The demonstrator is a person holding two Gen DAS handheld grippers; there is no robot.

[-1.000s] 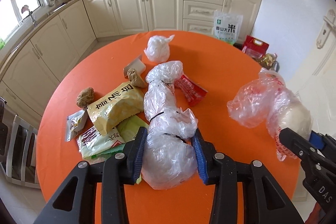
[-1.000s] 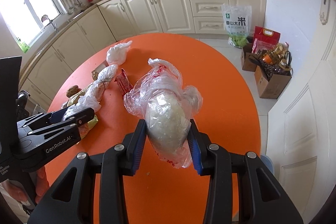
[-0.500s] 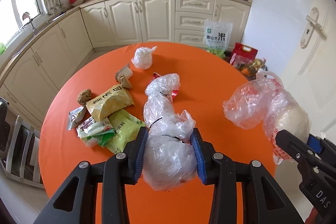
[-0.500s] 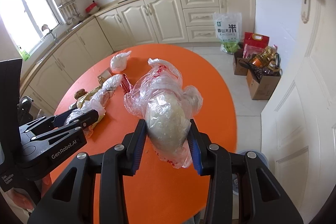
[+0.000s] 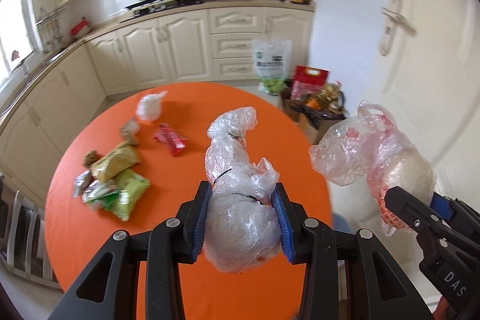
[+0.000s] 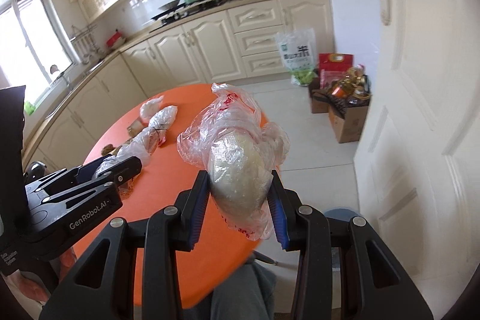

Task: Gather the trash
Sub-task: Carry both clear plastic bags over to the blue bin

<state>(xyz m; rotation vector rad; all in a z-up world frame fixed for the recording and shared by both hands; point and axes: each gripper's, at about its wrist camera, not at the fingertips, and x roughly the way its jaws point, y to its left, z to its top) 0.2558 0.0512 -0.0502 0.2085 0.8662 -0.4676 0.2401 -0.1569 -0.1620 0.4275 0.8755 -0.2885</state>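
**Both tongs carry a bag of trash above the orange desk**

The left tongs (image 5: 241,221) pinch a long clear plastic bag (image 5: 237,188) between their blue pads; the bag is crumpled, tied off in places with thin dark ties, bulging at the gripped end and tapering forward past the tips; it hangs clear of the desk (image 5: 186,230). The right tongs (image 6: 240,200) pinch a second bag (image 6: 237,152), thin clear plastic with red print, wrapped around a pale rounded lump; its loose handles stick up and forward; the pads press on the lump from both sides, and the bag's tail droops below them. In the left view this second bag (image 5: 375,152) is held just beside the first, off the desk's right edge, over the pale floor.

Left on the desk lie a small knotted white bag (image 5: 149,107), a red wrapper (image 5: 169,139), and a heap of yellow and green snack packets (image 5: 115,179) near the left rim. On the floor by the cabinets stands a cardboard box (image 6: 348,122) holding bottles and packets; beside it a rice sack (image 6: 297,56) leans against the drawers.
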